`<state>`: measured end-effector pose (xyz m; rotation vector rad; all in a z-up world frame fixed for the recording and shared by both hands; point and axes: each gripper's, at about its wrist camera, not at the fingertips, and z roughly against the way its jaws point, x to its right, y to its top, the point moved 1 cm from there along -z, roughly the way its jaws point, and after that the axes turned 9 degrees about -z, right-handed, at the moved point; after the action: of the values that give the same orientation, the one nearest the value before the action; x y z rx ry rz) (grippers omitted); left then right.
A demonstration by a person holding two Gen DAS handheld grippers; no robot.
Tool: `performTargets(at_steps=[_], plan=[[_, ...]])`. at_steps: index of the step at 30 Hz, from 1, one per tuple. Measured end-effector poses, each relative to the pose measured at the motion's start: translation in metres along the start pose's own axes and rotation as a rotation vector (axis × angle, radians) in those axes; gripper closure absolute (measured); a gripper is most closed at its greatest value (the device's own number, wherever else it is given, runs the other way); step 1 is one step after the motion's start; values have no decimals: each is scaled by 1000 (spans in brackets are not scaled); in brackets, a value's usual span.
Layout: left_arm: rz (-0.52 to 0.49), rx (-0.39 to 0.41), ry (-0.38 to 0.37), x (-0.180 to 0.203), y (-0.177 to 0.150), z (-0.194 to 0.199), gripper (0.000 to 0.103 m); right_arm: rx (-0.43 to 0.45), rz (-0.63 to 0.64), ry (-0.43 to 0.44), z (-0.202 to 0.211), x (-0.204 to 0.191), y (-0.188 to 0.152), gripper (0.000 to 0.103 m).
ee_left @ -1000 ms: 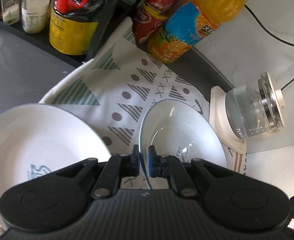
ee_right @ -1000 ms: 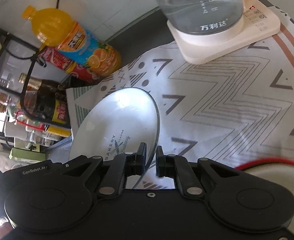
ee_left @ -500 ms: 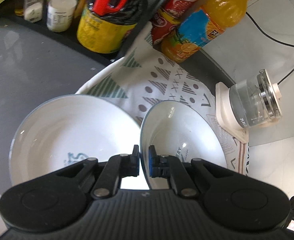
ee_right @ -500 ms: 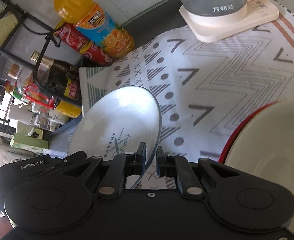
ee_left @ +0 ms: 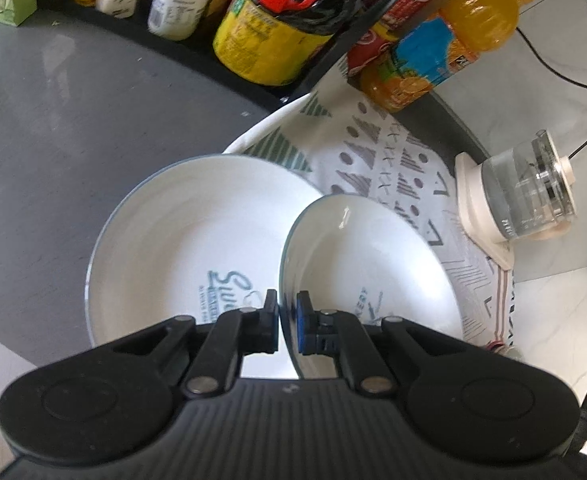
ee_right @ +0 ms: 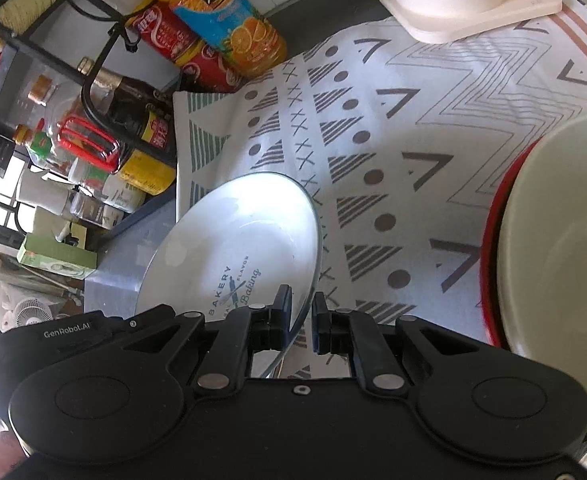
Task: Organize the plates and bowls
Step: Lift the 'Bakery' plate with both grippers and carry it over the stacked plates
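Observation:
My left gripper (ee_left: 286, 322) is shut on the rim of a white plate (ee_left: 373, 280) with blue print, held tilted above the patterned cloth. A second white plate (ee_left: 197, 240) with blue lettering lies flat to its left, partly on the grey counter. My right gripper (ee_right: 301, 322) is shut on the rim of a white plate (ee_right: 237, 252) printed "Bakery Baking", held above the cloth's left edge. A cream bowl (ee_right: 561, 260) sits inside a red-rimmed dish (ee_right: 493, 240) at the right.
A patterned cloth (ee_right: 413, 120) covers the counter. A glass kettle on a cream base (ee_left: 521, 196) stands at the back right. An orange juice bottle (ee_left: 433, 56), red cans and a rack of sauce bottles (ee_left: 269, 32) line the back.
Both grippers pulled back and up with their plates. The flat plate at left and the cream bowl in the red dish at right came much further into view.

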<state>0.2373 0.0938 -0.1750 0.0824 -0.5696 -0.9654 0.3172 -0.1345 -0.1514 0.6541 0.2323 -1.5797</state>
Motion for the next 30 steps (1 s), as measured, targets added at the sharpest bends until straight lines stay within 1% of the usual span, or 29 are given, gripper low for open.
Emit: performTargets(at_steps=[7,14,18,23,25,30], plan=[[17,-6,4,-14,-4,-3,94,16,45,-13,-3,-13,-6,93],[35,-9,25,-26,-5,-3,92,29,113,-30,-13,-27,-17,93],[39,-20,48,-34,-8,-5,91,22,118,-30,-22,-30,-22,93],[56,-27,60,-42,-11,-8,89,16,131,-34,-27,-32,-27,93],[51,-32,68,-42,-12,-9,88,18,135,-37,-28,-32,-28,93],[76,-48,94,-46,-14,-14,86,27,142,-51,-33,-33,-31,94]])
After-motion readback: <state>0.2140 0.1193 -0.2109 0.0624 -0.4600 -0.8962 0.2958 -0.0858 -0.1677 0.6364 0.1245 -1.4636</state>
